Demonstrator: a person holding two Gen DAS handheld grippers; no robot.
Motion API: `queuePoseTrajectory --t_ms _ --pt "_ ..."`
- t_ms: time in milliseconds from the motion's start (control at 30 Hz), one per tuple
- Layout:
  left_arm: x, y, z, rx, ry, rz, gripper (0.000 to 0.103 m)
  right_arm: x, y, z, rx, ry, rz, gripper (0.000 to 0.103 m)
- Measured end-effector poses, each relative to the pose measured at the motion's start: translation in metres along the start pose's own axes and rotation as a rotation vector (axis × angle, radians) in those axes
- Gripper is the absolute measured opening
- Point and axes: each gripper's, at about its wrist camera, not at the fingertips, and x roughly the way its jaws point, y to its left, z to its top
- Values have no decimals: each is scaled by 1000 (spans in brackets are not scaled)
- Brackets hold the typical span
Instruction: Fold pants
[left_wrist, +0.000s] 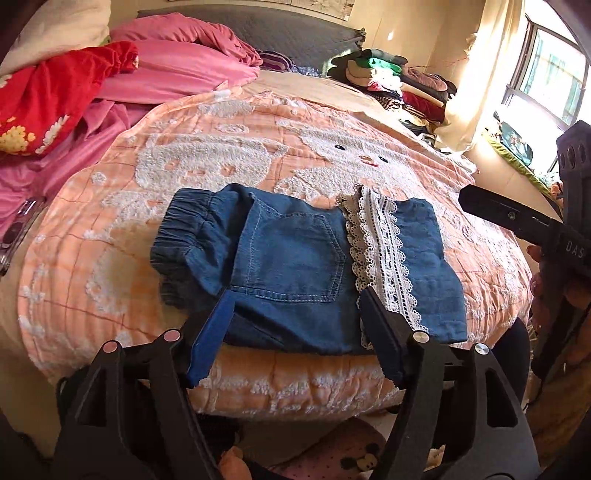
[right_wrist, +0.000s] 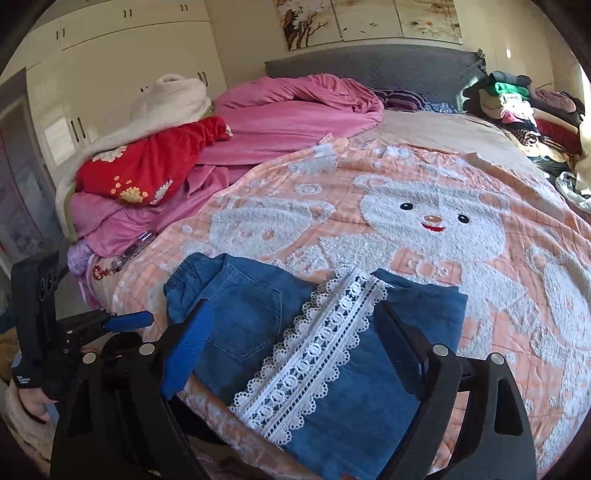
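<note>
The folded blue denim pants (left_wrist: 295, 258) lie flat on the peach bear-pattern blanket (left_wrist: 221, 155) near the bed's front edge. A white lace strip (left_wrist: 384, 258) runs across them and the elastic waistband points left. My left gripper (left_wrist: 295, 295) is open just in front of and above the pants, with nothing pinched between its blue pads. My right gripper (right_wrist: 293, 308) is open too, wide, over the lace strip (right_wrist: 317, 354) of the pants (right_wrist: 251, 321), and it holds nothing. The right gripper's black finger (left_wrist: 498, 212) reaches in at the right edge of the left wrist view.
A pink duvet (right_wrist: 295, 107) and a red flowered blanket (right_wrist: 155, 166) are heaped at the bed's far left. A stack of clothes (right_wrist: 517, 103) sits at the far right by the grey headboard (right_wrist: 369, 66). A phone (right_wrist: 135, 247) lies on the bed's left side.
</note>
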Motion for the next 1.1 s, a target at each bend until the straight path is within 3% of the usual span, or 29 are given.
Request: queuePoseTrajectory --t_ms 467,733,800,1100 --pt "5 70 -16 -177 27 30 68 72 49 34 -140 102 87 87" --pt "21 96 -25 -331 64 -113 68 125 74 44 -225 204 151 87" --pt "25 94 -25 -344 65 -140 58 137 79 46 -241 233 170 87" --pt "60 95 -26 -426 121 -202 38 186 93 55 -304 347 209 87"
